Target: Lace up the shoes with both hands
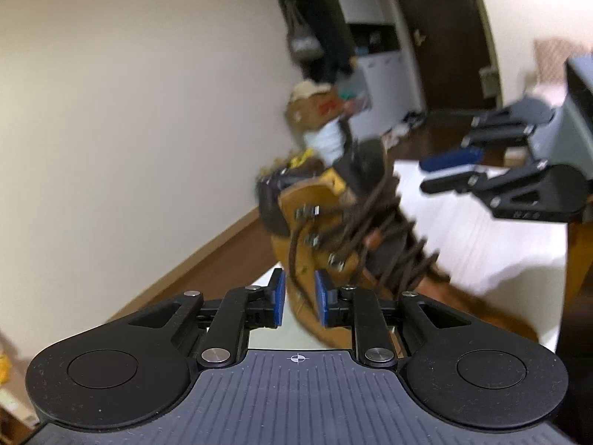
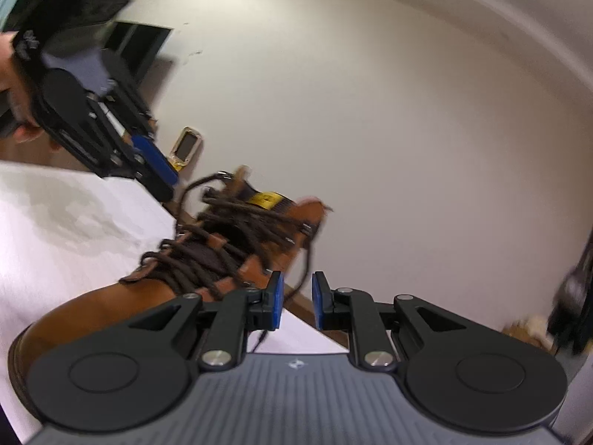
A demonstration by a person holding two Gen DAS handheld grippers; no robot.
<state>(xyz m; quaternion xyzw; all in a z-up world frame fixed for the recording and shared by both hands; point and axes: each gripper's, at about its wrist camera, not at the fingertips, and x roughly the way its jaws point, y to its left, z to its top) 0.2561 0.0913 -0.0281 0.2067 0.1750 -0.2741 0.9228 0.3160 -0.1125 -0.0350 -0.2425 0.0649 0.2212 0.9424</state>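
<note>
A tan leather boot (image 1: 296, 200) with dark brown laces (image 1: 389, 222) lies on a white cloth (image 1: 463, 230). My left gripper (image 1: 299, 298) is open close to the boot's ankle side. A loose lace strand (image 1: 291, 256) hangs from the eyelet hooks down toward the gap, and the pads do not press it. In the right wrist view the boot (image 2: 92, 307) points its toe at me. My right gripper (image 2: 297, 300) is open beside the upper, with a loose strand (image 2: 305, 259) dangling between its pads, untouched. Each gripper shows in the other's view: right gripper (image 1: 426, 176), left gripper (image 2: 168, 187).
The white cloth (image 2: 74, 222) ends at an edge near a pale wall, with brown wood floor (image 1: 222, 256) below. A cardboard box (image 1: 315, 107) and clutter stand by a dark door (image 1: 444, 37). A wall plate (image 2: 187, 144) sits low on the wall. Both views are motion-blurred.
</note>
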